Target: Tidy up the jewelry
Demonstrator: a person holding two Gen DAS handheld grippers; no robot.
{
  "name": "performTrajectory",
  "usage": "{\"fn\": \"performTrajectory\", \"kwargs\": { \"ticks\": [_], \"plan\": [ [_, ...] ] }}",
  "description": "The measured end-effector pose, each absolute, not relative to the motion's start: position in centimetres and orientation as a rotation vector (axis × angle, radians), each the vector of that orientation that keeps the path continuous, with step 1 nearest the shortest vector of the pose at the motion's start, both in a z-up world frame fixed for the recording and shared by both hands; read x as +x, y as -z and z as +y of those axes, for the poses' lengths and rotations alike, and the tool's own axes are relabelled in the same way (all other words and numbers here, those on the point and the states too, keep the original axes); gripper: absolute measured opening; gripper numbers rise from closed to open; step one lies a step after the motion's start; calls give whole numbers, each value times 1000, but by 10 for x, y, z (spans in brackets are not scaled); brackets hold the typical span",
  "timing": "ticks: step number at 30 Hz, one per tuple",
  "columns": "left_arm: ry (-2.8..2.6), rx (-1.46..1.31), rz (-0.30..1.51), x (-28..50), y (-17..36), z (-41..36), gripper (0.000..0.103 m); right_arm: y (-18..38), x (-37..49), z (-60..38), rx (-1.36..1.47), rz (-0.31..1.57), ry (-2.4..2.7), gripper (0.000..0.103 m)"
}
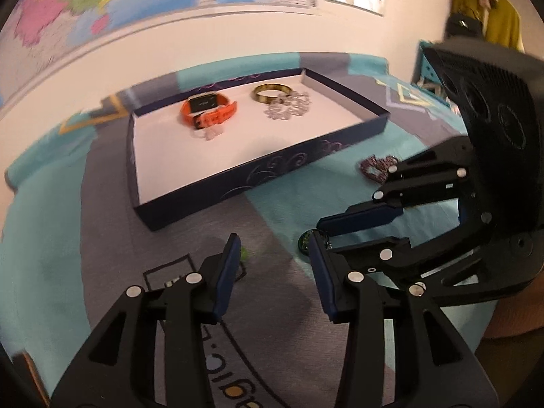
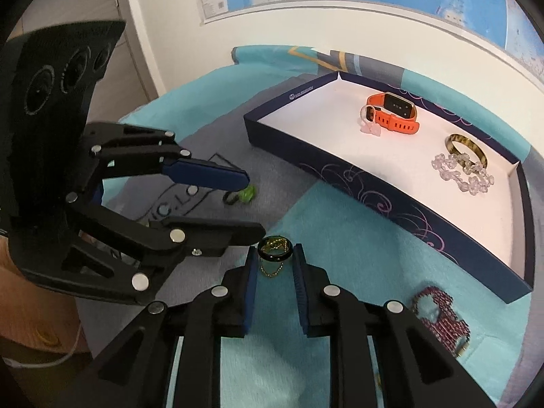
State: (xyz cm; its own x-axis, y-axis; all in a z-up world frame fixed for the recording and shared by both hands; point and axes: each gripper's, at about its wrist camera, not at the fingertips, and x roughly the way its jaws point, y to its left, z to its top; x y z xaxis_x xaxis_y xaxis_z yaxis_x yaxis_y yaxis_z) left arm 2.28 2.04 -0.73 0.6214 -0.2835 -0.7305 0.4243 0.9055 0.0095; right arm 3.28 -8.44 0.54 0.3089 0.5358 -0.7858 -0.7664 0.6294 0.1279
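My right gripper [image 2: 275,250] is shut on a dark ring with a thin gold chain [image 2: 274,253], which rests on the teal cloth. In the left wrist view that ring [image 1: 303,242] shows beside the right gripper [image 1: 323,236]. My left gripper [image 1: 273,238] is open, with nothing between its pads. A small green ring [image 2: 246,196] lies on the grey cloth just under the left gripper [image 2: 251,204]. The navy box [image 1: 258,176] [image 2: 374,190] holds an orange watch [image 2: 394,112], a gold bangle [image 2: 467,146] and a crystal bracelet [image 2: 462,173].
A maroon beaded piece [image 2: 442,316] lies on the cloth near the box's front wall, right of my right gripper. A small clear trinket [image 2: 369,125] sits by the watch. A wall with a map rises close behind the box.
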Motion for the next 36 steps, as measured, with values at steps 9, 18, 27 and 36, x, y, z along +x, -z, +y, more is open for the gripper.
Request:
{"fn": "performTrajectory", "kwargs": {
  "ticks": [9,18,27,36],
  "plan": [
    [414,167,801,22,4,20,46,-14,28,-97,-268,909,-897,19],
    [406,129,806,23,5,24,48,-38,18,-97,-476,821,-855,19],
    [410,128,813,19,9,24,50,-10,42,-102,-338,886,-801,19],
    [414,123,815,20,10,21,50,-10,47,-118,-215,878,-778,37]
  ]
}}
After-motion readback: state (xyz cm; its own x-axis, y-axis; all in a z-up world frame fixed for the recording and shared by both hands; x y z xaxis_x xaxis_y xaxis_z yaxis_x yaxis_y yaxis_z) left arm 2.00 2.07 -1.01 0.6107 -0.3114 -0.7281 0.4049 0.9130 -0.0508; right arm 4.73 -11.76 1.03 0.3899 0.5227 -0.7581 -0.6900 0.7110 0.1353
